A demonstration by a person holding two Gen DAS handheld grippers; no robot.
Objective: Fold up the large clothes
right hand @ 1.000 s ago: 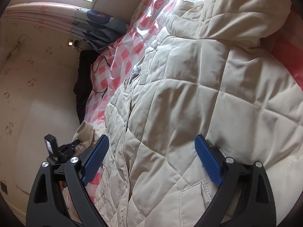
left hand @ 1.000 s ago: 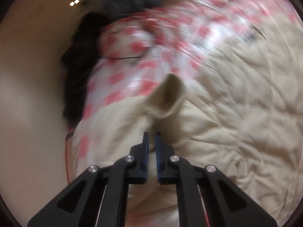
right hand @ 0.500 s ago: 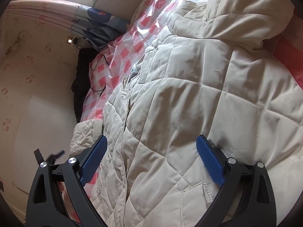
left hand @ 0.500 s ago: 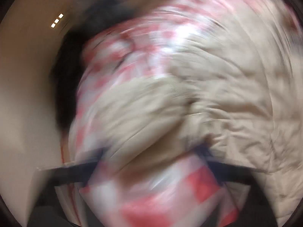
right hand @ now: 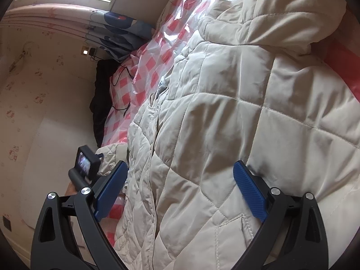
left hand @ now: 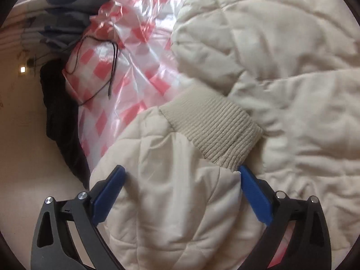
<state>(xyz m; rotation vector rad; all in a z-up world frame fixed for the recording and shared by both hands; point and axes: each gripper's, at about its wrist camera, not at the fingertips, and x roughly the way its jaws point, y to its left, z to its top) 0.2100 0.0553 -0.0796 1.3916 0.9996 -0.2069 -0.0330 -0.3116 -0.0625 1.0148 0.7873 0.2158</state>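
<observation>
A large cream quilted jacket [right hand: 225, 123] lies spread on a bed covered by a red-and-white checked plastic sheet [left hand: 139, 51]. In the left wrist view its sleeve [left hand: 171, 193] with a ribbed knit cuff [left hand: 216, 126] lies folded onto the jacket body [left hand: 281, 56]. My left gripper [left hand: 180, 177] is open, its blue pads either side of the sleeve, holding nothing. My right gripper [right hand: 180, 173] is open and empty just above the jacket's lower front. The left gripper's camera [right hand: 86, 159] shows at the left in the right wrist view.
A black garment [left hand: 60, 121] hangs off the bed's left edge. A thin black cable [left hand: 112, 67] lies on the checked sheet [right hand: 146, 72]. Patterned folded bedding [right hand: 121, 29] sits at the head of the bed, under a window. A pale wall runs along the left.
My left gripper was shut on the sleeve cuff a second ago; it swung the sleeve over onto the jacket and opened, letting go. My right gripper stayed open in place.
</observation>
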